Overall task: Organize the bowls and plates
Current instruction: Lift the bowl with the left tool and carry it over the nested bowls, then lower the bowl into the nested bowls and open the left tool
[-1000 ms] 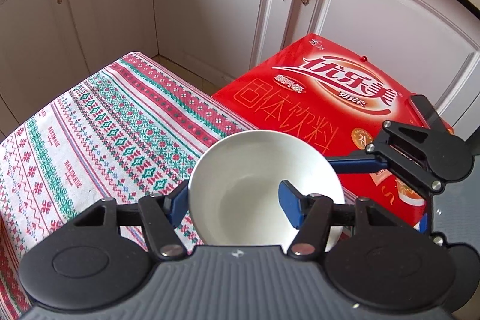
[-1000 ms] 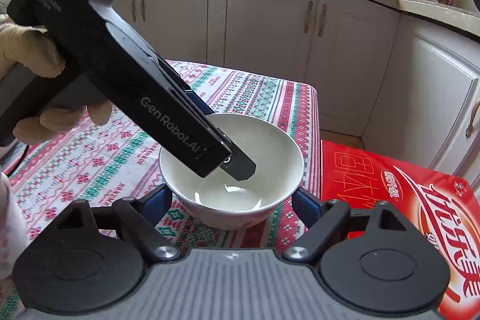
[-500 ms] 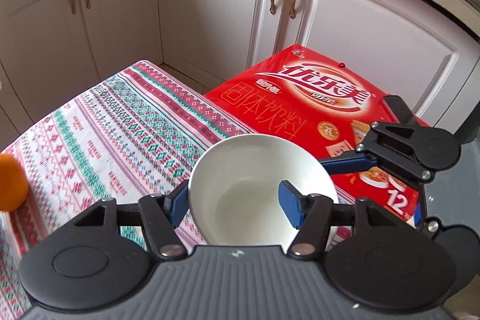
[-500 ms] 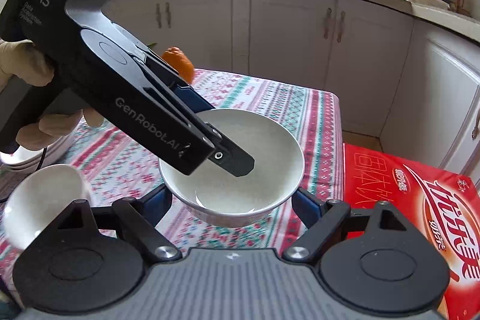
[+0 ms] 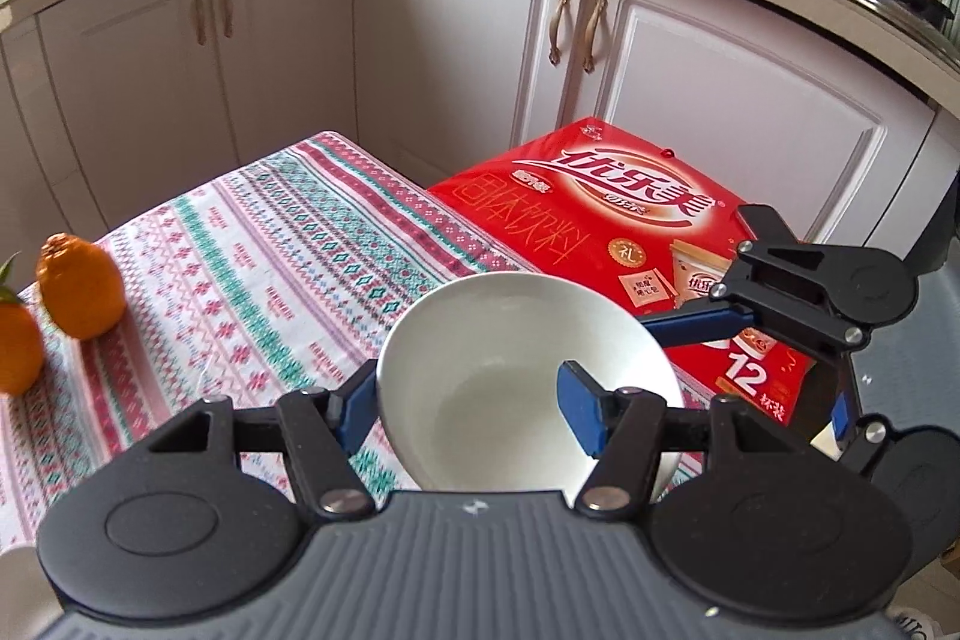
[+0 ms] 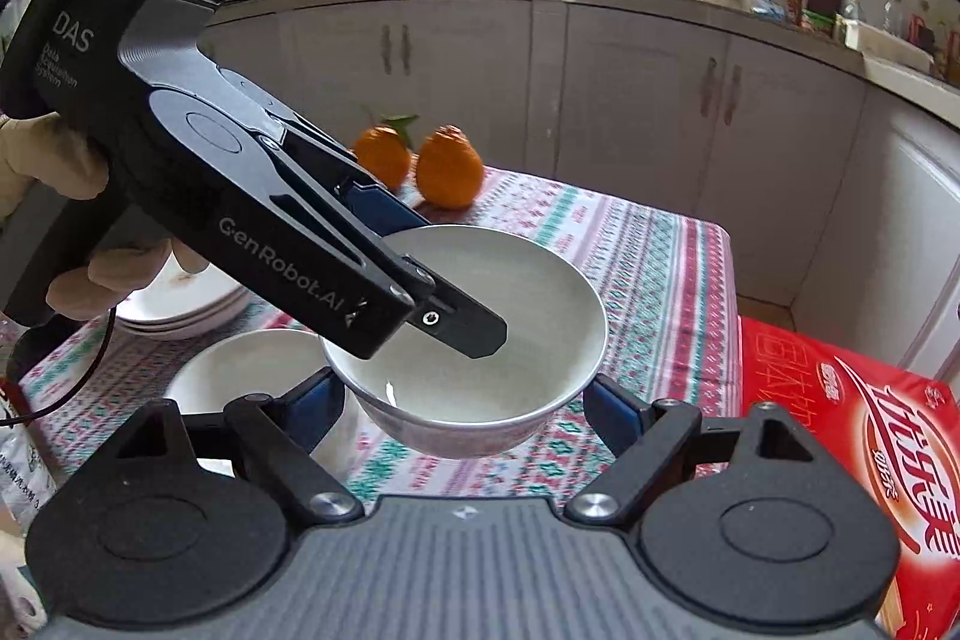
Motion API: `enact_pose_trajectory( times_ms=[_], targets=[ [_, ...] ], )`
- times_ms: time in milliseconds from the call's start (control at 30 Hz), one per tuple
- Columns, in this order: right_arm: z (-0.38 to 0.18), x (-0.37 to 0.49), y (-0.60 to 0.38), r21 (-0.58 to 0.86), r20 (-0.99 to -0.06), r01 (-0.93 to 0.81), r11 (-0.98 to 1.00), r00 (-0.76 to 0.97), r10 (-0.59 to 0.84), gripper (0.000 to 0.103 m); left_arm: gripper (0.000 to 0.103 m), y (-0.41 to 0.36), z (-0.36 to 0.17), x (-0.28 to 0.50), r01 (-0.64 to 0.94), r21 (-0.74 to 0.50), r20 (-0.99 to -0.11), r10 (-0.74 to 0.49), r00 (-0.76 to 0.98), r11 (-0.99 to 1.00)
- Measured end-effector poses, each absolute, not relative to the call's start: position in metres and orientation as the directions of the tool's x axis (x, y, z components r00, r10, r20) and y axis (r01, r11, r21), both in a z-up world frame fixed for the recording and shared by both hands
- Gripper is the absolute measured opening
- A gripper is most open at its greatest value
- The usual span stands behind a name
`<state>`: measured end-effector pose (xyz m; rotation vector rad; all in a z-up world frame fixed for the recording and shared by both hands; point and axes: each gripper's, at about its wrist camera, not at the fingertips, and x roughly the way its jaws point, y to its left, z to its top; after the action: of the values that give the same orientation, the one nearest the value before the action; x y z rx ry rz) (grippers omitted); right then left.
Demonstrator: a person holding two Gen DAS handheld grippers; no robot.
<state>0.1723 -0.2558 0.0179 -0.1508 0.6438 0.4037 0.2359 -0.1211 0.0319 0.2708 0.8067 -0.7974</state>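
Bowl, white glazed ceramic (image 6: 474, 340), pinched at its rim by the left gripper (image 5: 462, 403) and cradled between the right gripper (image 6: 462, 400)'s fingers, hangs just right of the second white bowl (image 6: 252, 370).

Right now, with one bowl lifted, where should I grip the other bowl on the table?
Pinch the rim of the second bowl from above, one finger inside, one outside: it stands upright, mouth open, its thin wall exposed. Probably take the side away from the plate stack.
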Motion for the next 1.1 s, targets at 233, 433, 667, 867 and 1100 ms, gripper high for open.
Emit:
enact_pose_trajectory(
  times_ms=[233, 433, 667, 867, 1100],
  targets=[
    [0.024, 0.154, -0.233, -0.013, -0.604, -0.463, 0.887, 0.71, 0.362, 0.09, 0.062, -0.093, 0.04, 0.21, 0.696, -0.06, -0.72, -0.514, 0.466, 0.715],
    [0.023, 0.149, -0.213, -0.006, -0.611, -0.499, 0.866, 0.688, 0.392, 0.09, 0.062, -0.069, 0.042, 0.196, 0.67, -0.065, -0.709, -0.507, 0.49, 0.739],
    [0.016, 0.144, -0.195, 0.011, -0.626, -0.537, 0.843, 0.654, 0.424, 0.09, 0.062, -0.048, 0.033, 0.186, 0.641, -0.075, -0.708, -0.493, 0.505, 0.764],
    [0.007, 0.143, -0.186, 0.013, -0.646, -0.552, 0.834, 0.632, 0.428, 0.09, 0.062, -0.038, 0.021, 0.183, 0.622, -0.091, -0.716, -0.485, 0.502, 0.778],
    [0.0, 0.145, -0.182, 0.014, -0.665, -0.553, 0.833, 0.617, 0.421, 0.09, 0.062, -0.037, 0.012, 0.182, 0.619, -0.102, -0.716, -0.49, 0.497, 0.778]
  ],
)
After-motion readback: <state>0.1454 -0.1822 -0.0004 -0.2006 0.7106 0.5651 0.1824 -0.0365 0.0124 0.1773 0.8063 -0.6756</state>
